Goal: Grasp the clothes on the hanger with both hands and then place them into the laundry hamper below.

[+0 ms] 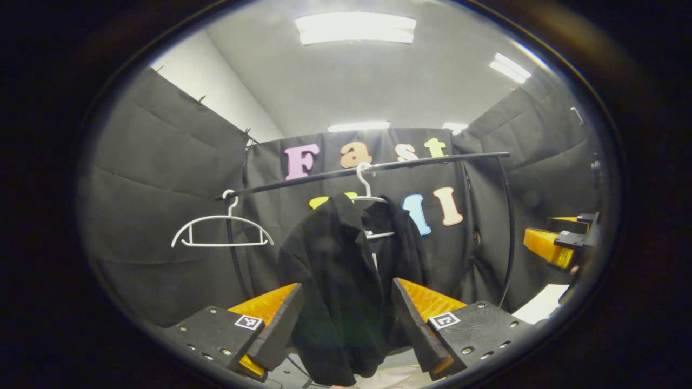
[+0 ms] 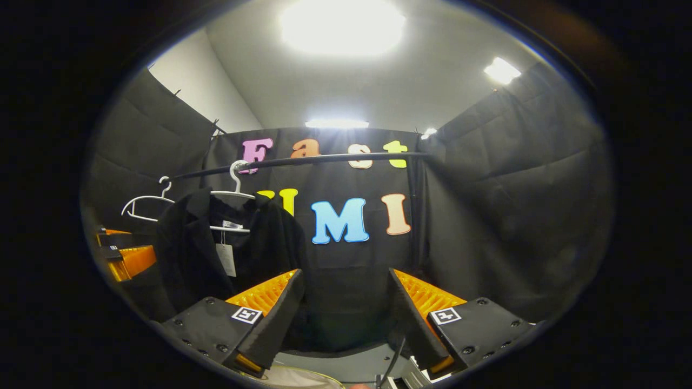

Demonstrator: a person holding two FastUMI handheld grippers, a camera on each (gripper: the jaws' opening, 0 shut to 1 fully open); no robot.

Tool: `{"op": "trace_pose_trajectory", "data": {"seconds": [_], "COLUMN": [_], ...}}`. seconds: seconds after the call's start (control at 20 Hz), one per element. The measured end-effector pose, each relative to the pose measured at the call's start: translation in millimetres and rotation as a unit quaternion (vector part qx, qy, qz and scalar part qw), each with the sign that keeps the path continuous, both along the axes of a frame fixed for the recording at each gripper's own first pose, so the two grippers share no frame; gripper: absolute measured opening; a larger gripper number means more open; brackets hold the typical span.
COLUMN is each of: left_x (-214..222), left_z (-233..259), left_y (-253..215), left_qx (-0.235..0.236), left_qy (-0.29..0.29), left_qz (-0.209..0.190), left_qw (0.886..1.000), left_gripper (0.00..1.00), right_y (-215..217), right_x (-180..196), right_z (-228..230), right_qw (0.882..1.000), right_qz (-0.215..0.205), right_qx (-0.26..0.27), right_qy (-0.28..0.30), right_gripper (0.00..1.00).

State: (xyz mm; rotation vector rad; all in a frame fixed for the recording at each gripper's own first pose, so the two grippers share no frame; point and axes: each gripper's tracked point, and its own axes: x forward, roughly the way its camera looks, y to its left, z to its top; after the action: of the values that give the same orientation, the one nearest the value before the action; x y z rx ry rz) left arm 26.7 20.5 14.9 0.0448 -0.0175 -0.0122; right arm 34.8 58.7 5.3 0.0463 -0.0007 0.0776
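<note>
A black jacket (image 1: pixel 335 254) hangs on a white hanger (image 1: pixel 365 186) from the black rail (image 1: pixel 432 160). In the left gripper view it is straight ahead. My left gripper (image 1: pixel 346 324) is open, and the jacket's lower part shows in the gap between its fingers, which do not press on it. In the right gripper view the jacket (image 2: pixel 189 248) hangs to the left on its hanger (image 2: pixel 233 186), with a pale tag on it. My right gripper (image 2: pixel 346 316) is open and faces the bare booth wall to the right of the jacket.
An empty white hanger (image 1: pixel 221 232) hangs on the rail left of the jacket. The rail's upright post (image 1: pixel 510 232) stands at the right. The other gripper (image 1: pixel 557 243) shows at the far right. A pale surface (image 1: pixel 540 305) lies low on the right.
</note>
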Motion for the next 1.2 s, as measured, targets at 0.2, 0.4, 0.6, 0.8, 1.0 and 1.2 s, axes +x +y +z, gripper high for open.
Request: {"op": "trace_pose_trajectory", "data": {"seconds": [0.2,0.4,0.6,0.8,1.0,1.2], "left_x": [15.0,39.0,63.0,86.0,110.0,133.7], "left_z": [8.9,13.7,12.3,6.8,1.0,-1.2], "left_y": [-7.5,-10.0,-15.4,-16.3,-10.7,-11.1], "left_qx": [-0.001,-0.012,-0.012,-0.007,-0.01,-0.01], "left_qy": [-0.005,-0.009,-0.006,0.003,0.013,0.015], "left_qz": [0.0,0.017,0.035,0.053,0.068,0.081], "left_qw": [1.0,1.0,0.999,0.999,0.998,0.997], "left_gripper": [0.95,0.95,0.95,0.95,0.95,0.95], "right_y": [26.1,55.8,84.3,112.2,135.8,155.5], "right_x": [23.4,52.6,80.7,105.9,130.5,154.7], "right_z": [9.4,12.5,12.0,6.0,-3.4,-13.3], "right_qw": [0.999,0.996,0.991,0.984,0.978,0.974], "right_qz": [0.033,0.082,0.133,0.175,0.206,0.225], "right_qx": [0.012,0.016,0.021,0.029,0.028,0.024], "right_qy": [-0.007,-0.008,-0.003,0.006,0.018,0.031], "right_gripper": [0.97,0.97,0.97,0.97,0.97,0.97]}}
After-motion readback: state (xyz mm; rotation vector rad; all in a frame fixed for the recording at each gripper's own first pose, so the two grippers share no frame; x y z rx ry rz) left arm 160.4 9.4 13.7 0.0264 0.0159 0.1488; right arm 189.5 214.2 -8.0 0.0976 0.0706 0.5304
